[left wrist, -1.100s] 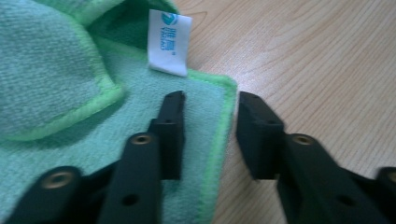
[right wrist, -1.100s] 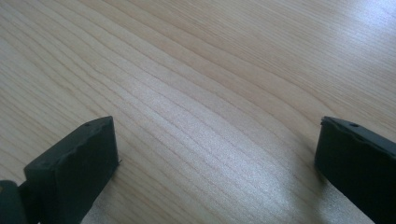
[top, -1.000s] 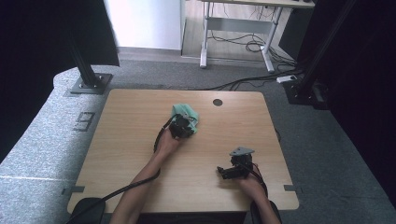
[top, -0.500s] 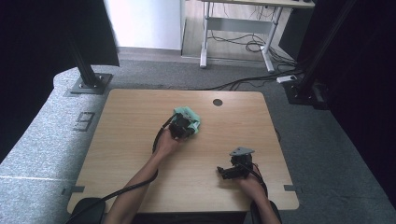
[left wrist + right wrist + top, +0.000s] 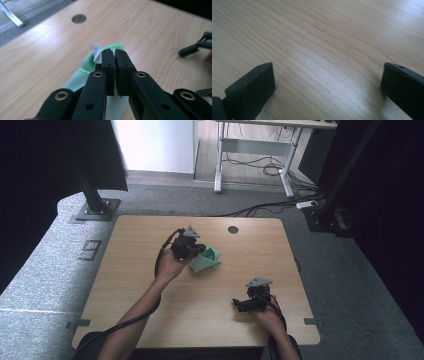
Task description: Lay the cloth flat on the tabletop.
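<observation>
- High view: we see one wooden table (image 5: 150,285) with one round cable hole (image 5: 233,229) near its far edge. One green cloth (image 5: 207,260) is at mid-table, pinched at one edge by the left gripper (image 5: 199,251) and hanging from it toward the tabletop. The right gripper (image 5: 239,304) sits low at the near right, well apart from the cloth, with nothing between the two on the wood. Beyond the table we count one desk frame (image 5: 252,160) with loose cables on the floor, and one black post foot (image 5: 95,210) at the far left
- Left gripper view: we find both jaws of the left gripper (image 5: 114,56) pressed together, a thin fold of the green cloth (image 5: 83,72) nipped between the pads; a small white tag (image 5: 96,51) stands just beside the tips. The cable hole (image 5: 79,18) lies ahead, unobstructed. The other gripper's jaw tips (image 5: 197,47) show at the right edge
- Right gripper view: we note the two jaws of the right gripper (image 5: 328,82) standing wide apart over bare table (image 5: 317,37), holding nothing
</observation>
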`<state>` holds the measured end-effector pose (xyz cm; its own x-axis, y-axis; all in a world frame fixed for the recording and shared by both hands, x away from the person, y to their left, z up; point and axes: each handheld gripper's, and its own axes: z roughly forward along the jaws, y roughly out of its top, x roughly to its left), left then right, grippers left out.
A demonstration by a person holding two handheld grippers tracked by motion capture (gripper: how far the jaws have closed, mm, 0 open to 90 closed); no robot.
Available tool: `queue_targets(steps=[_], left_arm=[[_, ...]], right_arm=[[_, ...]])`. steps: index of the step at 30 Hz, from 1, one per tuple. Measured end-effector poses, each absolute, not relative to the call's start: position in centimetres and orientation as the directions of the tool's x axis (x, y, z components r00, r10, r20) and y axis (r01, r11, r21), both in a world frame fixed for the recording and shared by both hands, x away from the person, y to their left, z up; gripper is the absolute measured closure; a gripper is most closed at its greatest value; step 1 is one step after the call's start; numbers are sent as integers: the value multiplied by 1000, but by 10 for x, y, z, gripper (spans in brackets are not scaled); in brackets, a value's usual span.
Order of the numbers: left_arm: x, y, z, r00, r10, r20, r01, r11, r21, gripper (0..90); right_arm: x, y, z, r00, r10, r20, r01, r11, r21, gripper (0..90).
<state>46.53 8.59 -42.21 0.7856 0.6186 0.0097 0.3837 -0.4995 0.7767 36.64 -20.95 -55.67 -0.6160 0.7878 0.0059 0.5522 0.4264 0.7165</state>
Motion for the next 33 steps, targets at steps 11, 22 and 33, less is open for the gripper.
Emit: queue_targets(steps=[11, 22, 33], left_arm=[[448, 151, -435, 711, 703, -38, 453, -415, 789, 860], [444, 202, -503, 641, 767, -42, 539, -410, 736, 796], [436, 208, -536, 632, 775, 4, 564, -464, 683, 747]], right_arm=[[366, -209, -557, -615, 788, 7, 553, 426, 716, 0], [366, -210, -557, -620, 784, 9, 552, 429, 715, 0], [366, -210, -555, -626, 780, 10, 555, 437, 708, 17]])
